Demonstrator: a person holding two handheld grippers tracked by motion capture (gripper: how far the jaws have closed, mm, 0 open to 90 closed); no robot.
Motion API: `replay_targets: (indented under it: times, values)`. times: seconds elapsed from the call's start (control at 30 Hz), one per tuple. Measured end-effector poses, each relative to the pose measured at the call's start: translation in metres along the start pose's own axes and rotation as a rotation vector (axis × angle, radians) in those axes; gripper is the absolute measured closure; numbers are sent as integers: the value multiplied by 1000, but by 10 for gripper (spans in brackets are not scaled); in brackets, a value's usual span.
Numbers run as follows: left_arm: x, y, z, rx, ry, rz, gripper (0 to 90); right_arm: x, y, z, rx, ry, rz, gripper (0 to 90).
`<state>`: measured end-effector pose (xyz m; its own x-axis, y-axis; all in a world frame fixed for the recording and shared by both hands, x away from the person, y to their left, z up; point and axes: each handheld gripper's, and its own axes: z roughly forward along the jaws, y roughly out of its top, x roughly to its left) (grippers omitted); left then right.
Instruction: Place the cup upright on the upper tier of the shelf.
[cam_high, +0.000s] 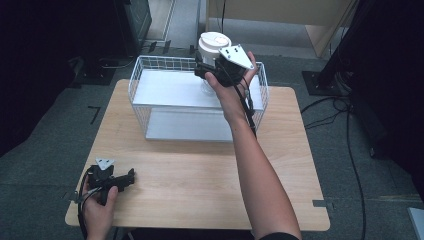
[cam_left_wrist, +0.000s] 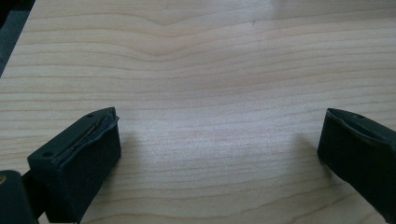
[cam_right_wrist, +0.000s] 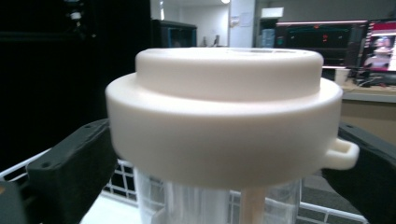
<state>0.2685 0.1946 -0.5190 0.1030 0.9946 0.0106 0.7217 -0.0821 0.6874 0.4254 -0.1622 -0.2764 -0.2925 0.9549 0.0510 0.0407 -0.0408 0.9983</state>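
The left gripper (cam_high: 131, 176) rests at the near left corner of the wooden table (cam_high: 200, 170), held in the person's left hand (cam_high: 97, 205). Its jaws are spread wide over bare wood, with nothing between them. A white wire basket (cam_high: 145, 75) stands at the far middle of the table. At its right, the right gripper (cam_high: 201, 70) is raised above the basket's upper shelf. Its jaws stand wide on either side of the white lid (cam_right_wrist: 224, 116) of a clear jar (cam_right_wrist: 205, 205); whether the pads press on the lid cannot be determined. The jar sits upright in the basket.
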Motion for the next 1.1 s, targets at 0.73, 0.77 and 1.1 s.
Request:
replay_targets:
  times: [0.73,0.77,1.1]
  values:
    - [0,0,0,2,-1,-1,0,-37,-45,-73,59,53,-22,0]
    - [0,0,0,2,0,0,0,-38,-48,-76,62,50,-26,0]
    - [0,0,0,-1,0,-1,0,-58,-73,-125,67,39,-32,0]
